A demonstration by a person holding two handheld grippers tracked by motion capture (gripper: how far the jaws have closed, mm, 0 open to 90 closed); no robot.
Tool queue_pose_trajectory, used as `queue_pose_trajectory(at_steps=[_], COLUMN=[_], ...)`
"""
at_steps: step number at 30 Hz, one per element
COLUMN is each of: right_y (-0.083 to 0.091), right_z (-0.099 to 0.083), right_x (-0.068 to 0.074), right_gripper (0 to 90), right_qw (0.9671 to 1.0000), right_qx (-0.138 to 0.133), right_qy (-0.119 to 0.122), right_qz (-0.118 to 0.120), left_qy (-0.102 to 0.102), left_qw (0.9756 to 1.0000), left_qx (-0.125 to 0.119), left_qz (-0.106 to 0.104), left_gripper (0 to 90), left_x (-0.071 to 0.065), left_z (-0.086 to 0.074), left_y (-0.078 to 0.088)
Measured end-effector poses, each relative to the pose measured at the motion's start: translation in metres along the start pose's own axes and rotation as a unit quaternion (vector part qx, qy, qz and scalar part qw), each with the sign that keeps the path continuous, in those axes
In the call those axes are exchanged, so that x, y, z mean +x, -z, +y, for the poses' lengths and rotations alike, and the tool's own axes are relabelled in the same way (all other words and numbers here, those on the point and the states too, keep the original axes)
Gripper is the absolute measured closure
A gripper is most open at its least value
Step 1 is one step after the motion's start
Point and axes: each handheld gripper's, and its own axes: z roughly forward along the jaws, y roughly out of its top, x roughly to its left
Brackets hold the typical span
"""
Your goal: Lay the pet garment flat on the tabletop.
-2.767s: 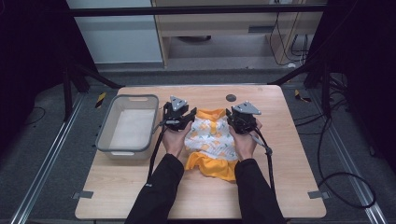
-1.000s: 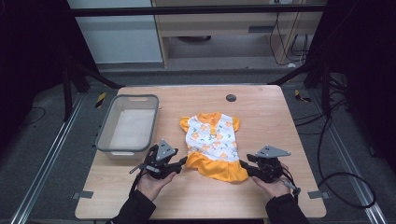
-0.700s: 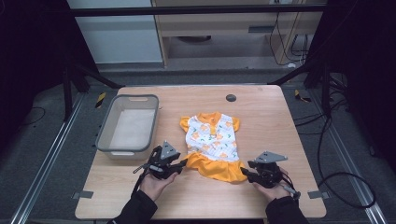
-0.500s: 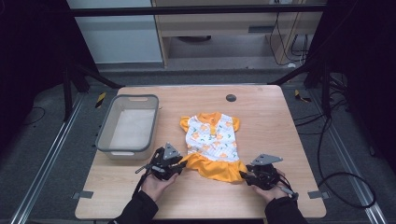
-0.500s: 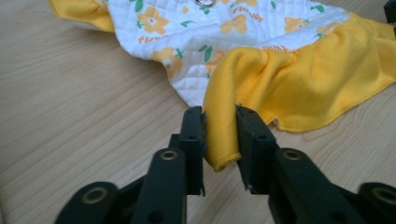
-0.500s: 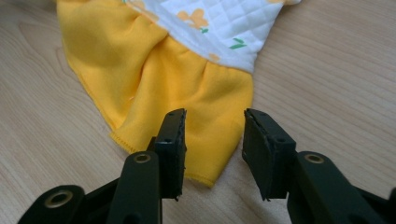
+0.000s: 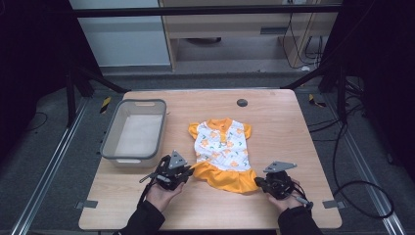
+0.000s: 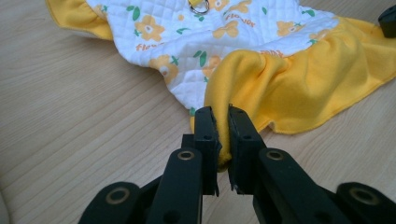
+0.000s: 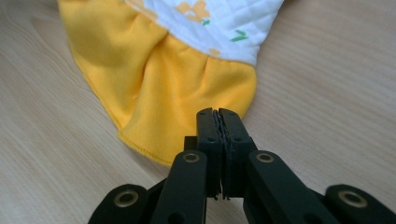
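Both hands are down at the near edge of the dress (image 7: 221,152) now instead of up at its shoulders. The left gripper (image 8: 223,126) pinches a fold of the orange skirt, and the right gripper (image 9: 218,122) is closer to the hem, jaws pressed together.

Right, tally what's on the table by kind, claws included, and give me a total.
Small dress, white floral top with orange skirt: 1
Grey plastic bin: 1
Hand-held claws, left claw and right claw: 2
Round dark disc in the tabletop: 1
Total: 5
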Motion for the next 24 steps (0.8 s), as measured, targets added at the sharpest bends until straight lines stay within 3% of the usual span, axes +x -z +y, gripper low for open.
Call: queue_pose_trajectory(at_steps=[3, 7, 11, 15, 18, 20, 24], right_y=[0.014, 0.024, 0.026, 0.018, 0.018, 0.022, 0.026], right_z=[0.004, 0.002, -0.004, -0.01, -0.012, -0.01, -0.003], right_x=[-0.001, 0.0, 0.002, 0.005, 0.005, 0.004, 0.002], right_gripper=[88.1, 88.1, 87.8, 85.8, 82.9, 82.8, 84.8], right_qw=[0.9996, 0.9992, 0.9993, 0.9998, 0.9999, 0.9996, 0.9982], right_qx=[-0.027, -0.038, -0.03, -0.002, -0.009, -0.026, -0.06], right_qy=[-0.002, -0.007, -0.008, -0.006, 0.001, 0.001, 0.001], right_qz=[0.002, 0.01, 0.023, 0.017, 0.01, 0.006, 0.004], left_qy=[-0.003, -0.004, -0.014, -0.024, -0.02, -0.012, 0.008], left_qw=[1.0, 0.9998, 0.999, 0.9977, 0.9989, 0.9997, 0.9994], left_qx=[0.0, 0.013, 0.039, 0.06, 0.039, 0.012, -0.027], left_qz=[-0.005, -0.016, -0.02, -0.019, -0.018, -0.018, -0.019], left_gripper=[83.2, 83.0, 81.7, 71.9, 65.5, 62.9, 60.6], left_x=[0.0, -0.002, -0.008, -0.015, -0.015, -0.014, -0.008], left_z=[-0.004, -0.013, -0.028, -0.04, -0.038, -0.032, -0.01], left_y=[0.009, 0.015, 0.013, 0.011, 0.021, 0.031, 0.039])
